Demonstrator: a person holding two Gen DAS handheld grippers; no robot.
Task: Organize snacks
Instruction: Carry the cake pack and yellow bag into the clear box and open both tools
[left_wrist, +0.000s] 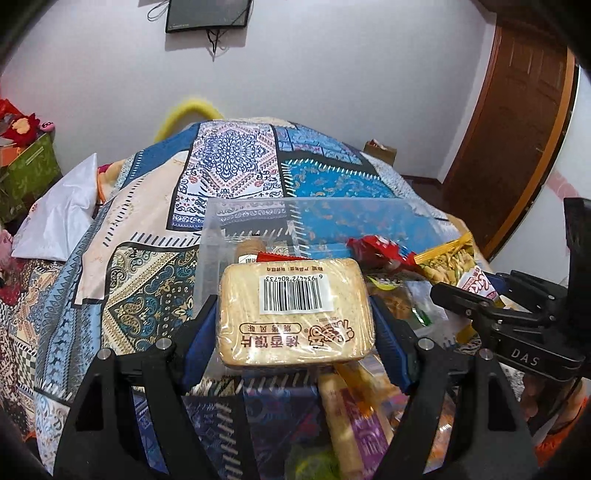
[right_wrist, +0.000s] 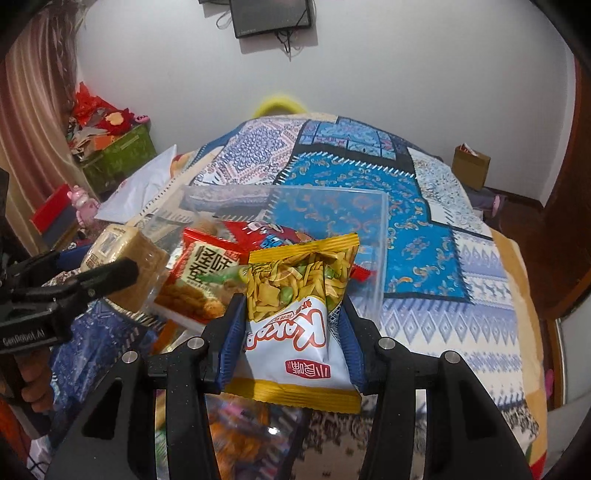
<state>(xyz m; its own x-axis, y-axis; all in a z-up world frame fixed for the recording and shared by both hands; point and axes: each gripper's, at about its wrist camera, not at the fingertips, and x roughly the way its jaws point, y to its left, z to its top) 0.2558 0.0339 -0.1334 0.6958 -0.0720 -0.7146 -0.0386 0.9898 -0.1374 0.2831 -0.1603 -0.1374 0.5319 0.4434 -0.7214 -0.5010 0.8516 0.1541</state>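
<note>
**Both tools loaded over the bin**

Now you have a snack in each tool, both held up above the bed (right_wrist: 424, 229) at the near edge of the clear bin (right_wrist: 380, 236).

Your left tool (left_wrist: 295, 321) is clamped on the cracker pack (left_wrist: 295, 314), pads on its two short sides, barcode face up. It looks like a stiff slab under slick film, and probably brittle, so squeeze no harder than you need or the contents may crack. Side grips like this one suit it; the flat faces offer nothing to pinch.

Your right tool (right_wrist: 295, 332) grips the yellow bag (right_wrist: 299, 314) across its lower white half, with the sealed hem hanging below the pads. I judge it light, puffy and crushable, with glossy film that could slide. Holding at the waist, as you do, beats pinching the seal, but the air cushion may let it swivel when you lower it.

From the left wrist view you get the barcode face, the bin's far wall, and loose packets on the bed under the tool. What you can't judge there is how full the bin is. That comes from the right wrist view: an orange pack (right_wrist: 207, 280) and a red packet (right_wrist: 273, 236) already lie inside, with free floor toward the far right corner. It also gives you the cracker pack edge-on, showing its thickness.
</note>
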